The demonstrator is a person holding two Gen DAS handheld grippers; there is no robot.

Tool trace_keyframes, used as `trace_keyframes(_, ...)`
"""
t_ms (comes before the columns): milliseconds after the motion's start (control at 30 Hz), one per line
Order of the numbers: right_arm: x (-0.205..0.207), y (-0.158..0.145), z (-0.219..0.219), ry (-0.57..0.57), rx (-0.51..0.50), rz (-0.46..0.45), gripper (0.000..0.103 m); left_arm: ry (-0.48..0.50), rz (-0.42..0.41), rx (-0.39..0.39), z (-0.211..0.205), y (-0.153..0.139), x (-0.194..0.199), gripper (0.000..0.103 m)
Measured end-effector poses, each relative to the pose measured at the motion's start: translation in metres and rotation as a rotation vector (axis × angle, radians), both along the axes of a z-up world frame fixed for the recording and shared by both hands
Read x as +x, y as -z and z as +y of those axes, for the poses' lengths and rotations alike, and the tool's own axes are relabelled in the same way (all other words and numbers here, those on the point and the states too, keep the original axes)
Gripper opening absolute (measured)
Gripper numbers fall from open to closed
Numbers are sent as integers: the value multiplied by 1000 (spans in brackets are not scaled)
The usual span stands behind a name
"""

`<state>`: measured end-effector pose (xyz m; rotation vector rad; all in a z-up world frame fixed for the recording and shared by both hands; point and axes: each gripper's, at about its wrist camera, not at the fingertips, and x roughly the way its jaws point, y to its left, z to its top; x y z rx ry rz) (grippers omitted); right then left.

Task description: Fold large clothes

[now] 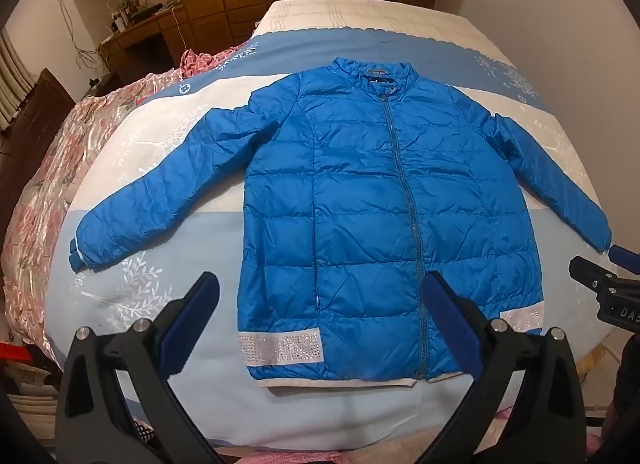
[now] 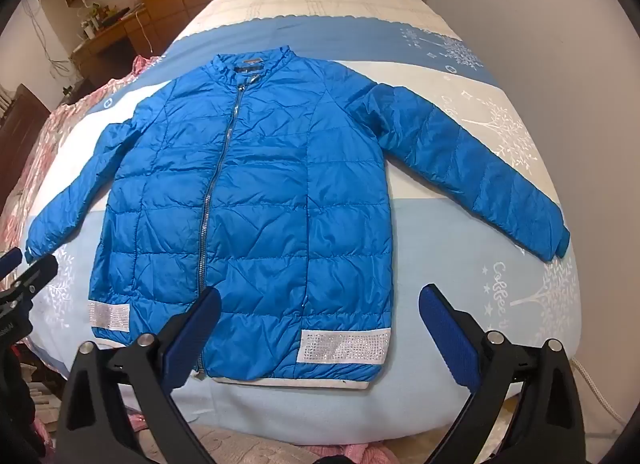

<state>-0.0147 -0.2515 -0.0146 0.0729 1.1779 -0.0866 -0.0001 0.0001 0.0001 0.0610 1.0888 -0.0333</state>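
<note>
A blue quilted puffer jacket (image 1: 360,204) lies flat and zipped, front up, on the bed (image 1: 192,264), sleeves spread to both sides. The left claw (image 1: 320,304) and right claw (image 2: 320,314) both hover above the hem, spread wide and empty. The slick padded shell may slide or spring back when pinched, and a sleeve could drag the printed sheet (image 2: 520,284) with it. On that sheet "Coffee" can be read; the neck label (image 2: 256,61) is too small to make out.
</note>
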Motion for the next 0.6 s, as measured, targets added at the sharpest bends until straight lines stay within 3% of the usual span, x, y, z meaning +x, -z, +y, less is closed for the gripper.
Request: trace_keyframes(600,1,2,-1,-2,2,2,99,-1,2,7,0,0,0,100)
